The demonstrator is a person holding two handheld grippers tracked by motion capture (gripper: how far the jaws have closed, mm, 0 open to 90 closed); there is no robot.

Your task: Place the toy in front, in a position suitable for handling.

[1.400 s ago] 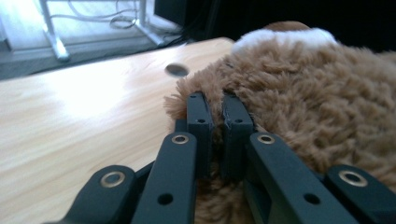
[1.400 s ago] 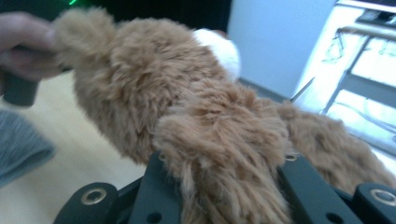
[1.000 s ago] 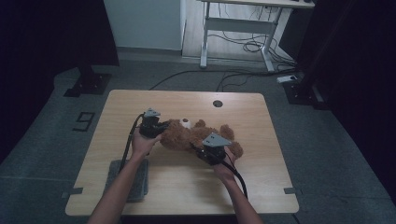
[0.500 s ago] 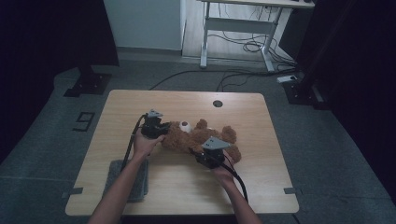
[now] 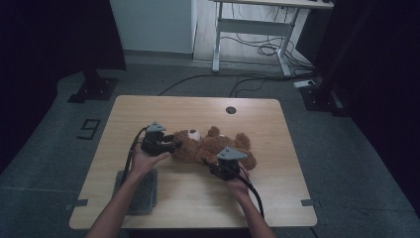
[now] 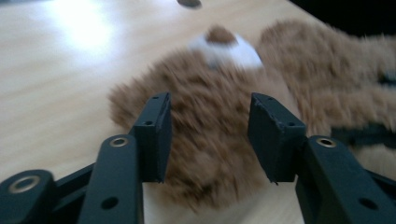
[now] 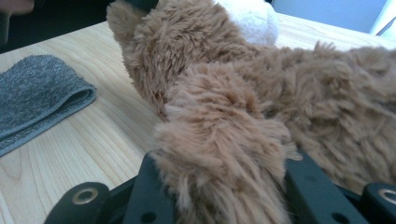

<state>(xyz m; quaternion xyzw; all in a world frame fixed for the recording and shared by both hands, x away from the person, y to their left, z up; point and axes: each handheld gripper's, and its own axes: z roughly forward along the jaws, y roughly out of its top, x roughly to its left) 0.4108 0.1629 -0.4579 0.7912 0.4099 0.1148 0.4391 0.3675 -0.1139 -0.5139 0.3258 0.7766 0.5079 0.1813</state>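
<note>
- Left gripper (image 6: 208, 140): jaws just parted, standing clear on either side of the teddy bear's (image 5: 210, 146) head, pads off the fur; probably a release after positioning.
- Right gripper (image 7: 219, 196): clamped on a furry limb, apparently to hold the toy steady.
- Lying on its back at mid-table (image 5: 198, 109), white muzzle up, between both hands.
- Counted: one bear, two grippers, one folded grey cloth (image 5: 141, 191) near the front left edge.

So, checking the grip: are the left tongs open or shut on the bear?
Open: the left tongs have just opened; their pads stand clear of the bear.
</note>
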